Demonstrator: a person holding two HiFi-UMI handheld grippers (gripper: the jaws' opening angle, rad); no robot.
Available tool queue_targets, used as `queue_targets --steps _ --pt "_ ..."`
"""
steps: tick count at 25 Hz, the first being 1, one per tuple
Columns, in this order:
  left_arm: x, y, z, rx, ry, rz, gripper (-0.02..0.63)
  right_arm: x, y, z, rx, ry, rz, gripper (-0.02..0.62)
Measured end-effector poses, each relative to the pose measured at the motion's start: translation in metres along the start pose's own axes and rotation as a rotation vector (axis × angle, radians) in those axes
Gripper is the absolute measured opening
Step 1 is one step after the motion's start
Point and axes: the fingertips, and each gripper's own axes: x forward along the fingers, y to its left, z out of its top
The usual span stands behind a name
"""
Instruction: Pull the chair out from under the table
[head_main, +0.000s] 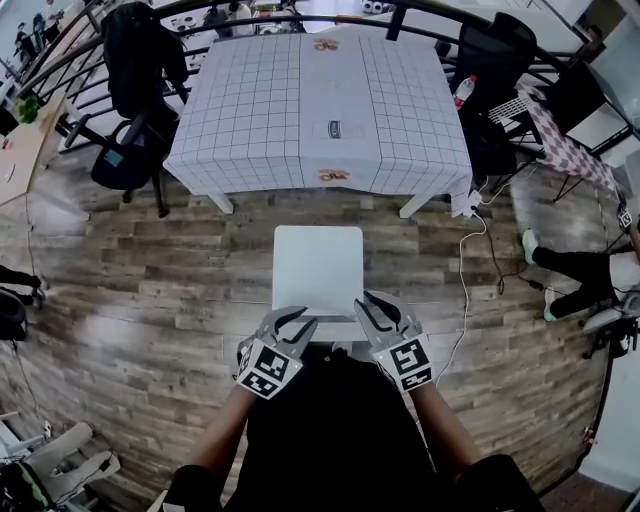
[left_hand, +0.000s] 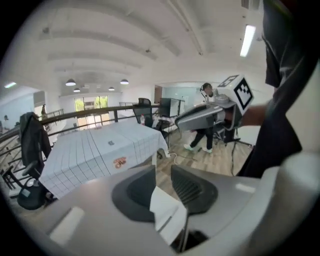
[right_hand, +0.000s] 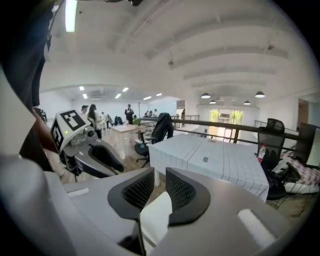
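The white chair (head_main: 317, 267) stands on the wood floor, clear of the table (head_main: 250, 110) with its white gridded cloth. Both grippers hover over the chair's near edge, close to my body. My left gripper (head_main: 291, 327) is open and holds nothing. My right gripper (head_main: 376, 312) is open too, its jaws a narrow gap apart. In the left gripper view the left gripper (left_hand: 161, 171) points toward the table (left_hand: 95, 152), with the chair (left_hand: 167, 212) showing below the gap. In the right gripper view the right gripper (right_hand: 160, 175) frames the chair (right_hand: 156, 220) the same way.
Black office chairs stand at the table's left (head_main: 135, 110) and right (head_main: 500, 60). A white cable (head_main: 465, 290) trails over the floor right of the chair. A person's legs (head_main: 570, 268) reach in from the right. A dark railing (head_main: 300, 15) runs behind the table.
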Motion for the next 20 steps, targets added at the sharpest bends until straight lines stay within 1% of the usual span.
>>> queue_targets --steps 3,6,7,8,11,15,18,20 --pt "-0.01 0.012 0.042 -0.021 -0.133 0.035 0.084 -0.009 -0.009 0.035 0.023 -0.102 -0.065 0.057" --pt "-0.024 0.021 0.078 -0.049 -0.243 0.079 0.06 -0.018 -0.018 0.058 0.065 -0.18 -0.098 0.035" --pt "-0.029 0.023 0.087 -0.05 -0.27 0.093 0.036 -0.02 -0.021 0.063 0.086 -0.204 -0.104 0.022" --pt "-0.033 0.025 0.095 -0.048 -0.291 0.103 0.009 -0.021 -0.023 0.067 0.108 -0.224 -0.105 -0.001" --pt "-0.038 0.03 0.106 -0.045 -0.333 0.117 0.009 -0.021 -0.027 0.075 0.135 -0.262 -0.108 -0.002" --pt "-0.045 0.037 0.114 -0.063 -0.391 0.149 0.009 -0.027 -0.025 0.088 0.067 -0.319 -0.163 -0.003" --pt "-0.051 0.041 0.12 -0.102 -0.433 0.186 0.009 -0.036 -0.029 0.099 0.019 -0.362 -0.232 -0.003" --pt "-0.053 0.042 0.122 -0.111 -0.448 0.203 0.009 -0.04 -0.031 0.105 0.009 -0.383 -0.245 -0.003"
